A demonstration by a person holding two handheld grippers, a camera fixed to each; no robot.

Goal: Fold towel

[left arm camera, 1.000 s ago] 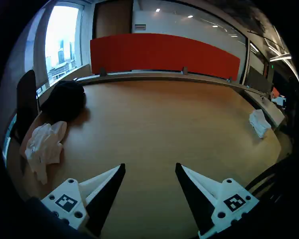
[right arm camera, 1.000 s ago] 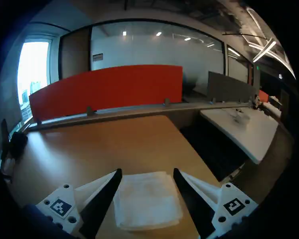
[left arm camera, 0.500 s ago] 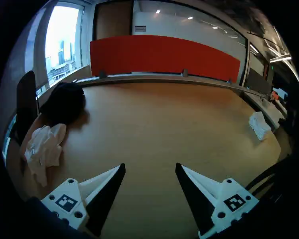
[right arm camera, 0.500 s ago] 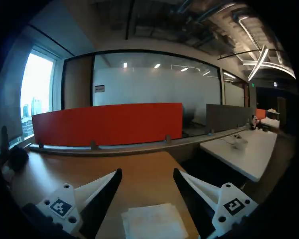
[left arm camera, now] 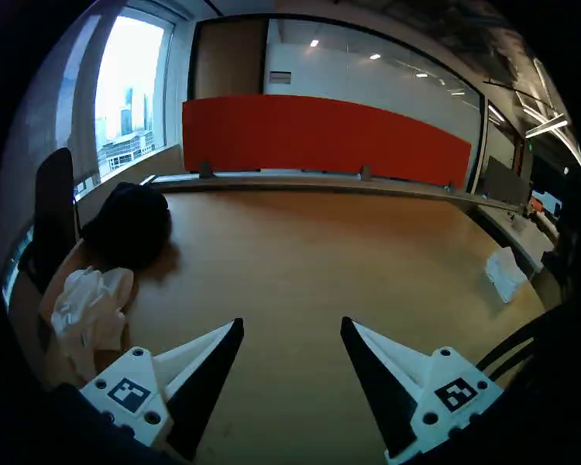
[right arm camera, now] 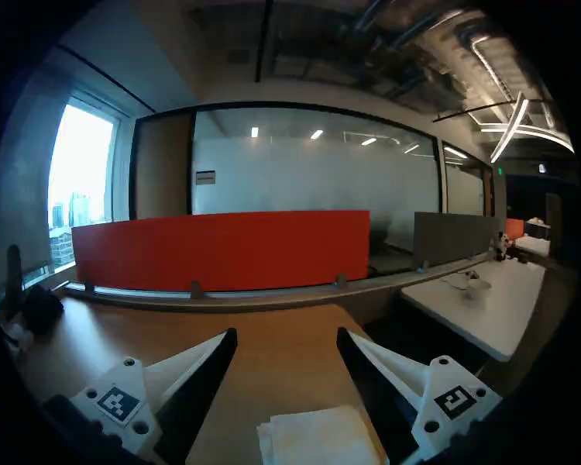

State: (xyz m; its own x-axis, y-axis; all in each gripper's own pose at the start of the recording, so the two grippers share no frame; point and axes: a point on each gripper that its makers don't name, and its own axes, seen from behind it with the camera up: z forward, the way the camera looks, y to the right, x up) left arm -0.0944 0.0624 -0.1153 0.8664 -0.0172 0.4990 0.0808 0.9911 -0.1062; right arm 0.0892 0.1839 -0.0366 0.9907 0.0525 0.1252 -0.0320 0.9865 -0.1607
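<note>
- The left gripper (left arm camera: 290,322) and right gripper (right arm camera: 285,332) both hang with fingers spread, grasping nothing.
- The folded towel (left arm camera: 505,273) lies by the counter's (left arm camera: 314,248) right edge. A crumpled towel (left arm camera: 85,306) sits far left, beside a dark bag (left arm camera: 128,217).
- Likely next: pinch one corner of the crumpled towel and drag it onto the bare middle of the counter.

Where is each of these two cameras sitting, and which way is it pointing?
Left gripper view: on the left gripper, facing across the wooden desk to the red divider; its open fingers show.
Right gripper view: on the right gripper, over the folded towel, facing that red divider; its open fingers show.
Shared: wooden desk, red divider, folded towel.
</note>
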